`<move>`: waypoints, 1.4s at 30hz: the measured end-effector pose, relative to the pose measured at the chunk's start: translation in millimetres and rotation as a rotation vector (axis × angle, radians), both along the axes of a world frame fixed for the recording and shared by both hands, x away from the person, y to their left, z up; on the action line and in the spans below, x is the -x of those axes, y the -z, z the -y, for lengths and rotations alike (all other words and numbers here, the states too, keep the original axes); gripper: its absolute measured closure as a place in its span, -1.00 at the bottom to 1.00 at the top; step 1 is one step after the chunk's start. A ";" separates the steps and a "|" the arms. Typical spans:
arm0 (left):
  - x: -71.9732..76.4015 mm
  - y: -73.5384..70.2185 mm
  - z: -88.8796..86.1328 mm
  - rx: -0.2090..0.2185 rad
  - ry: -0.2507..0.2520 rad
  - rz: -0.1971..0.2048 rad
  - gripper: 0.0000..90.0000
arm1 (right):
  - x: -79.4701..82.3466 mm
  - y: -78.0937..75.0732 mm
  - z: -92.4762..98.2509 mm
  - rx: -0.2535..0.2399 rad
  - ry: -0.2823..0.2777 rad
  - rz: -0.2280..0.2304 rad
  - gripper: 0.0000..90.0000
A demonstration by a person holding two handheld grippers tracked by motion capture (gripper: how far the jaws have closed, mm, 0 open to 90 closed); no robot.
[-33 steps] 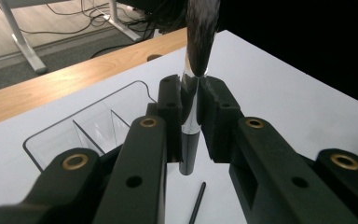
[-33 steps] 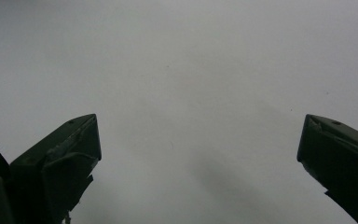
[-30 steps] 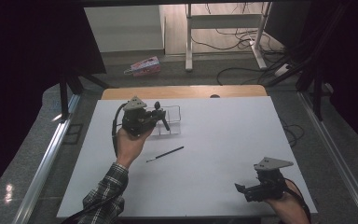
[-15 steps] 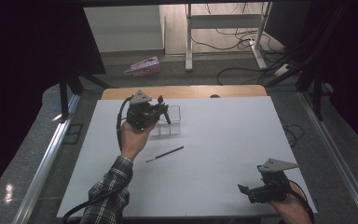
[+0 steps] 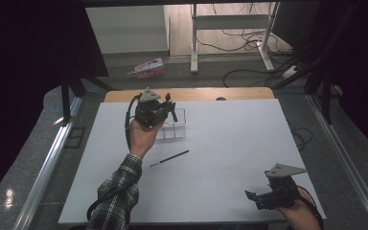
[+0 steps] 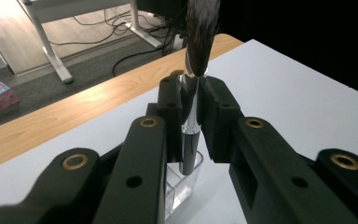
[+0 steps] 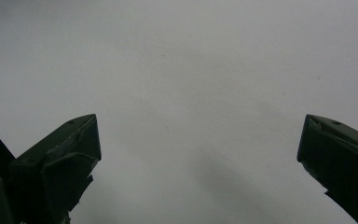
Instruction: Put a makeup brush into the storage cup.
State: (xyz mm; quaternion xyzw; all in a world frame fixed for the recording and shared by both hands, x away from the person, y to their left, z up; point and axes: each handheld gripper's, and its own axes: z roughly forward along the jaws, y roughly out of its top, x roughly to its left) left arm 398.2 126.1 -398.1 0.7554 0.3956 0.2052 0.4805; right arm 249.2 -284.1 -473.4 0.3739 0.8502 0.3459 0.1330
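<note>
My left gripper [image 6: 193, 88] is shut on a makeup brush [image 6: 199, 37] with dark bristles, a silver ferrule and a black handle. The brush stands upright between the jaws, its handle end just above a clear plastic organiser box [image 6: 186, 179]. From above, the left gripper [image 5: 170, 106] hangs over the near left part of that box [image 5: 176, 127] at the back of the white table [image 5: 230, 143]. A thin black stick, perhaps another brush [image 5: 170, 157], lies flat on the table in front of the box. My right gripper [image 5: 252, 197] rests near the front right edge, jaws wide open [image 7: 198, 140] over bare white surface.
A wooden strip [image 5: 239, 93] runs along the table's far edge. On the floor beyond lie a pink box [image 5: 147, 67], cables [image 5: 249, 72] and the legs of a white desk [image 5: 194, 43]. Metal rails [image 5: 48, 163] flank the table.
The left hand has carried the brush away from the person toward the far edge, to over the clear box. The right gripper has stayed where it was.
</note>
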 end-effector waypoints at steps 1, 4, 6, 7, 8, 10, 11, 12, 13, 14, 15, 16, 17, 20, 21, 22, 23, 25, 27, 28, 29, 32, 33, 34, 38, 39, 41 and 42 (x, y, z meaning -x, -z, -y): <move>-1.0 -0.1 0.9 -0.001 0.001 -0.002 0.75 | 0.0 0.1 -0.1 0.001 0.000 0.000 -1.00; -3.8 -0.6 4.2 -0.006 0.001 0.002 0.75 | -0.1 0.4 -0.4 0.004 -0.002 -0.002 -1.00; -5.5 -0.7 6.9 -0.018 -0.001 0.008 0.76 | -0.2 0.7 -0.7 0.008 -0.005 0.000 -1.00; -6.6 -0.3 8.5 -0.019 0.000 0.005 0.75 | -0.1 0.7 -1.0 0.007 -0.005 -0.001 -1.00; -7.8 0.0 9.5 -0.027 0.001 0.005 0.75 | -0.1 0.9 -1.2 0.008 -0.007 -0.003 -1.00; -9.9 0.9 12.0 -0.037 -0.001 0.007 0.75 | -0.1 1.1 -1.6 0.012 -0.010 -0.004 -1.00; -11.2 1.6 12.9 -0.038 0.000 0.004 0.75 | 0.0 1.2 -1.8 0.013 -0.011 -0.004 -1.00; -12.5 2.5 14.1 -0.039 -0.001 0.003 0.75 | 0.0 1.2 -1.9 0.014 -0.012 -0.004 -1.00; -13.6 3.1 15.0 -0.046 -0.003 0.003 0.75 | -0.1 1.4 -1.9 0.015 -0.014 -0.004 -1.00; -14.8 3.6 15.7 -0.049 -0.003 0.001 0.75 | -0.3 1.6 -1.8 0.017 -0.016 -0.003 -1.00; -16.0 4.2 16.5 -0.051 -0.004 0.000 0.75 | -0.3 1.8 -1.9 0.016 -0.015 -0.003 -1.00; -16.8 4.6 17.6 -0.051 -0.006 -0.002 0.75 | -0.4 1.9 -1.9 0.016 -0.015 -0.005 -1.00; -17.8 4.8 18.6 -0.058 -0.009 0.001 0.75 | -0.5 1.9 -1.9 0.017 -0.016 -0.006 -1.00; -20.6 5.6 21.4 -0.076 -0.012 0.002 0.75 | -0.5 2.2 -2.0 0.019 -0.017 -0.008 -1.00; -21.2 5.9 22.4 -0.084 -0.018 0.006 0.75 | -0.5 2.2 -2.1 0.020 -0.017 -0.008 -1.00; -21.8 6.2 22.9 -0.094 -0.018 0.004 0.75 | -0.5 2.3 -2.2 0.020 -0.018 -0.008 -1.00; -22.5 6.8 23.5 -0.099 -0.018 0.005 0.75 | -0.4 2.3 -2.2 0.020 -0.018 -0.010 -1.00; -23.3 8.4 24.5 -0.110 -0.024 0.007 0.75 | -0.5 2.8 -2.4 0.020 -0.020 -0.012 -1.00; -24.0 10.6 25.2 -0.105 -0.028 0.000 0.75 | -0.6 3.2 -2.6 0.020 -0.024 -0.014 -1.00; -24.3 11.8 25.4 -0.105 -0.031 0.001 0.75 | -0.6 3.3 -2.8 0.020 -0.025 -0.014 -1.00; -24.8 12.9 25.2 -0.102 -0.032 0.001 0.75 | -0.4 3.2 -2.9 0.021 -0.023 -0.017 -1.00; -25.6 16.9 25.0 -0.103 -0.034 -0.008 0.75 | -0.4 3.3 -3.1 0.023 -0.023 -0.017 -1.00; -25.8 18.4 24.9 -0.104 -0.034 -0.012 0.75 | -0.5 3.5 -3.2 0.025 -0.024 -0.016 -1.00; -26.0 20.1 25.3 -0.097 -0.038 -0.013 0.76 | -0.6 3.6 -3.2 0.025 -0.027 -0.015 -1.00; -27.0 26.3 25.3 -0.097 -0.038 -0.025 0.76 | -0.6 3.5 -3.4 0.028 -0.028 -0.015 -1.00; -27.3 27.8 25.3 -0.095 -0.039 -0.028 0.76 | -0.6 3.5 -3.4 0.029 -0.028 -0.015 -1.00; -27.5 30.4 25.3 -0.096 -0.040 -0.031 0.76 | -0.5 3.5 -3.5 0.030 -0.028 -0.016 -1.00; -27.6 31.5 25.3 -0.093 -0.041 -0.033 0.76 | -0.4 3.6 -3.5 0.030 -0.028 -0.016 -1.00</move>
